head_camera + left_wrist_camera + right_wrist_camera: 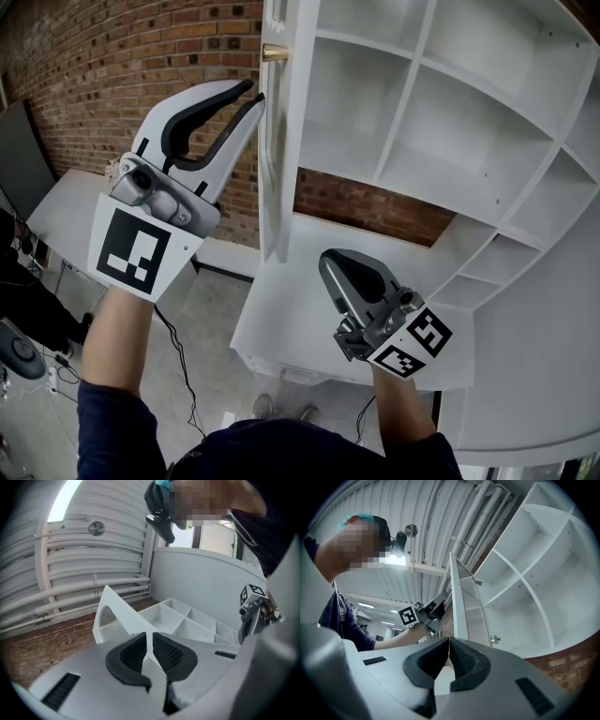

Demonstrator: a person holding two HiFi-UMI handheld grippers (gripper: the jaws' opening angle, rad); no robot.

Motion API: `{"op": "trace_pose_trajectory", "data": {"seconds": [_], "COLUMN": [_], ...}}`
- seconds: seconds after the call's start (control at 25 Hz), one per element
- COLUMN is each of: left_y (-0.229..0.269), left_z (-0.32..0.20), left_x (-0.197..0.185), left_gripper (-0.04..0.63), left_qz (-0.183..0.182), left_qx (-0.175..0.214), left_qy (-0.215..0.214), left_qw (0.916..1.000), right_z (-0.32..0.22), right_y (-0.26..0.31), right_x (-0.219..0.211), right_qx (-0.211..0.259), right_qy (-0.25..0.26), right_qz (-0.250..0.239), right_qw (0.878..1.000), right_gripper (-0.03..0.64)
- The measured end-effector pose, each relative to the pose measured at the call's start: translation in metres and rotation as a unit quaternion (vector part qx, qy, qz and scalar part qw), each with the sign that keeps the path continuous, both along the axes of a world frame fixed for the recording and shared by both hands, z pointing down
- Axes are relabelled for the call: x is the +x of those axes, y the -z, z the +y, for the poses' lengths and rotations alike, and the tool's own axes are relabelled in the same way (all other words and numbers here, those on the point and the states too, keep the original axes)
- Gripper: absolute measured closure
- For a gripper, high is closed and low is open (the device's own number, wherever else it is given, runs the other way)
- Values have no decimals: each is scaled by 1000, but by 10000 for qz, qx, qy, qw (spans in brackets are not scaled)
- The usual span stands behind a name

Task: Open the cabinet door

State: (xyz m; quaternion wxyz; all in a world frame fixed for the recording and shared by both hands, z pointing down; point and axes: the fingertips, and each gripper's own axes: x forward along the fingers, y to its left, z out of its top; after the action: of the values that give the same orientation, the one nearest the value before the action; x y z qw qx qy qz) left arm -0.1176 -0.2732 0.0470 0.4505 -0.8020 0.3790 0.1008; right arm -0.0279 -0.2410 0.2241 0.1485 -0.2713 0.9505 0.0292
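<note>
Status: door (272, 187) is already swung out. In the head view it stands edge-on at 12 o'clock, roughly square to the cabinet front. The shelves (441, 122) behind it are fully exposed and bare. Judged: the opening is essentially done. What is left, at most, is a wider swing and taking the tool away.

Left gripper (255, 92): at 10 o'clock in the head view, angled upward, tips just beside the door's near edge and below the brass knob (275, 52). Jaws are a narrow slit apart. A white ribbed strip shows in the slit in its own view, and I cannot tell whether that is door panel or part of the tool. No pinch on the door is seen.

Right gripper (328, 258): at 5 o'clock from the door's foot, over the white counter (272, 328). Jaws are pressed together with nothing between them.

View differences:
1. The head view alone shows the knob and both tools against the door.
2. The right gripper view alone shows the door's inner face, its ribbed panel and 2 hinges (493, 639).
3. The left gripper view shows the outer face, with the shelves at 3 o'clock of it.
</note>
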Motion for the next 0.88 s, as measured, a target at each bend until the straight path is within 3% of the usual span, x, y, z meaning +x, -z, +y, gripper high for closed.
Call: {"op": "trace_pose_trajectory", "data": {"seconds": [0.48, 0.64, 0.88], "left_y": [-80, -102, -137], "left_z": [15, 17, 21], "left_x": [7, 7, 14], "left_gripper": [588, 588, 588], "left_qz": [318, 529, 824], "left_qx": [-997, -1332, -1963], "left_qy": [-263, -499, -867], "left_qw": [9942, 9884, 9732], "right_z": [14, 16, 17], "right_y": [-2, -4, -7], "right_x": [14, 15, 20], "right_qx": [-12, -25, -81], "right_qy": [-89, -135, -203], "right_qz": [42, 63, 41], "right_qw": [10000, 9999, 9998], "right_gripper": [591, 591, 591]}}
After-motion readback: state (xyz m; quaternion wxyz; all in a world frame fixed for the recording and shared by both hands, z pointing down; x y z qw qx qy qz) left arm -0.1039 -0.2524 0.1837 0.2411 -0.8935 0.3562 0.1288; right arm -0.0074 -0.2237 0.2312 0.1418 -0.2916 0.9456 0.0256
